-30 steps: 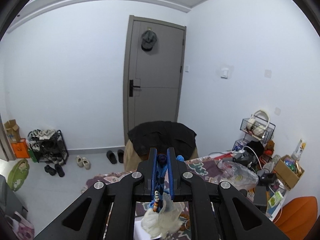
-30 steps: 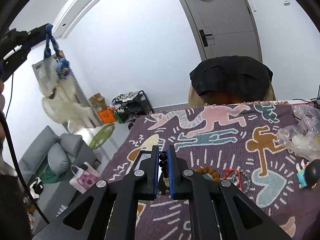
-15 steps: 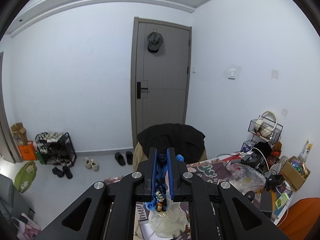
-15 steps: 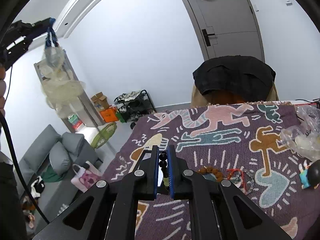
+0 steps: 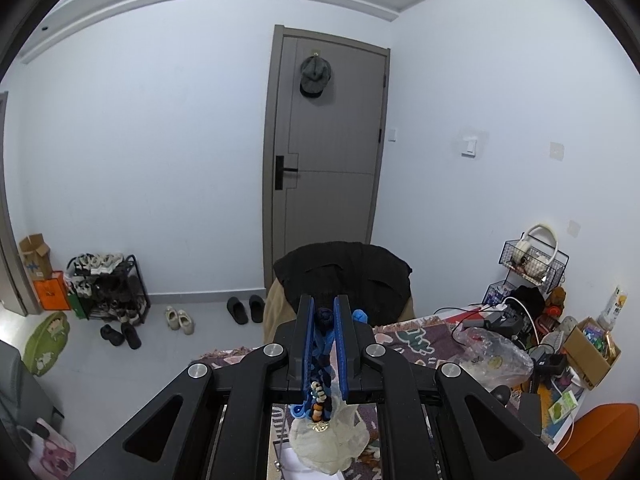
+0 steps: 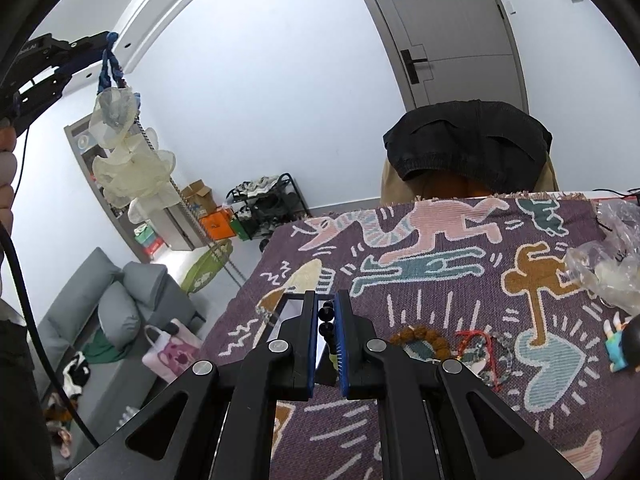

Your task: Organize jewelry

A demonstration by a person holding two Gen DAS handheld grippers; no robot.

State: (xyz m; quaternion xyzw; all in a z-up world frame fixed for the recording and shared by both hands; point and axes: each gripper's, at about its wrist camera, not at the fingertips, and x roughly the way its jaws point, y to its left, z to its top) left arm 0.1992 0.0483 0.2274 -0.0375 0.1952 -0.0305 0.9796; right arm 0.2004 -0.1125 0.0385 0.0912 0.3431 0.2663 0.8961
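left gripper (image 5: 324, 322) fingers clamped on blue cord necklace (image 5: 321, 364), dangling above bench (image 6: 440, 280) | right gripper (image 6: 326, 314) pinching black bead strand (image 6: 325, 316) | both limp, light, slippery; grip cord, not beads

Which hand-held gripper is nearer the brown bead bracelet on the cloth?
Right. The right hand-held gripper hangs just beside the brown bead bracelet; the left hand-held gripper is raised far off.

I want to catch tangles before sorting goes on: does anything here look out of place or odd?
Yes. The blue braided necklace hangs high in the air from the left hand-held gripper, with pale sheer fabric bunched along it and a chain trailing below. The brown bead bracelet, red cord and clear bead strand lie overlapping on the patterned cloth.
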